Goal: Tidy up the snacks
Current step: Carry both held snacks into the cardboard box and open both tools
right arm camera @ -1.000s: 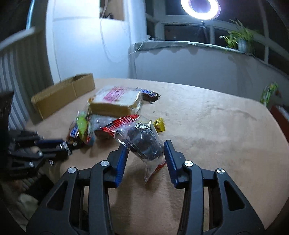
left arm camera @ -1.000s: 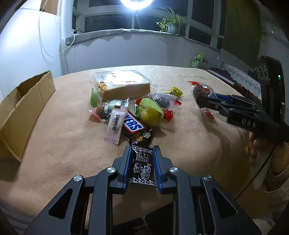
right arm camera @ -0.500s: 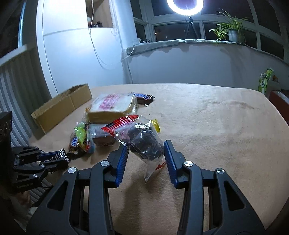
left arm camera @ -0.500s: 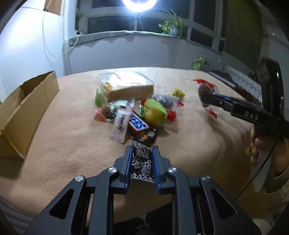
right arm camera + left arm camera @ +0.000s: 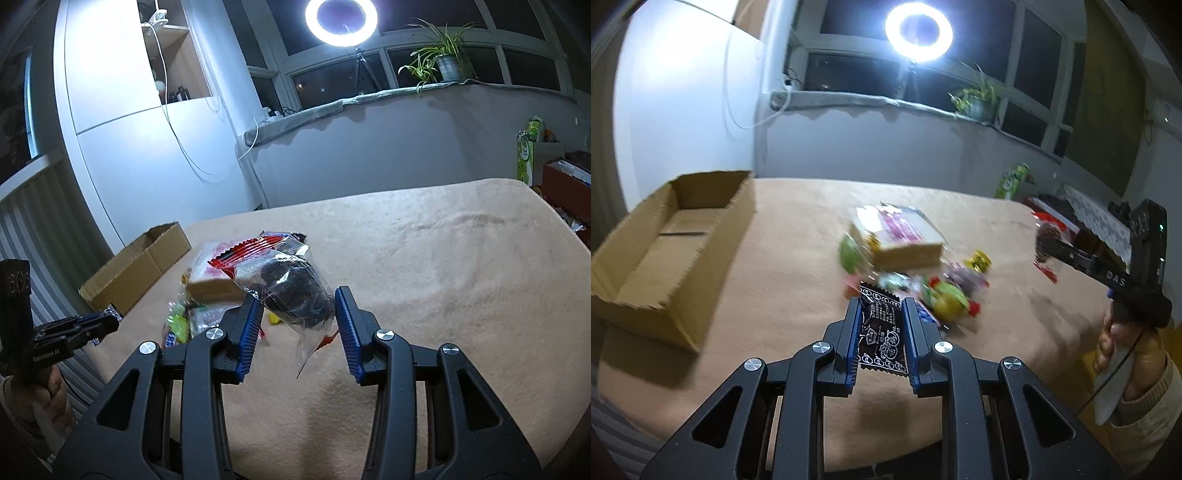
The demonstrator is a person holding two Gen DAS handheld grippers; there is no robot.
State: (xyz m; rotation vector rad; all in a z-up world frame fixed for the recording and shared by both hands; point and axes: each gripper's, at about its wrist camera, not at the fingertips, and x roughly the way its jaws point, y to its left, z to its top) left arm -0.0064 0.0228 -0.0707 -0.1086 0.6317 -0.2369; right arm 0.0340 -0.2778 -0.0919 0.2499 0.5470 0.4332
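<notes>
My left gripper (image 5: 880,308) is shut on a small black snack packet (image 5: 881,334) with white print, held above the table's near edge. My right gripper (image 5: 300,295) is shut on a clear bag with a red top (image 5: 286,280) that holds dark pieces; the bag hangs above the table. The same bag (image 5: 1047,238) shows in the left wrist view at the tip of the right gripper (image 5: 1051,242). The snack pile (image 5: 905,266) lies mid-table: a wrapped bread slice (image 5: 899,240), green and yellow packets, a gold candy. An open cardboard box (image 5: 670,240) stands at the left.
A beige cloth covers the round table (image 5: 443,277). The cardboard box (image 5: 136,266) sits at the table's left edge near a white wall. A hand (image 5: 1123,354) grips the right tool's handle. A ring light and a potted plant stand at the window behind.
Both grippers have risen with their packets and rolled. The left view has swung toward the cardboard box, whose open inside is now in sight. The pile looks blurred by the motion.
</notes>
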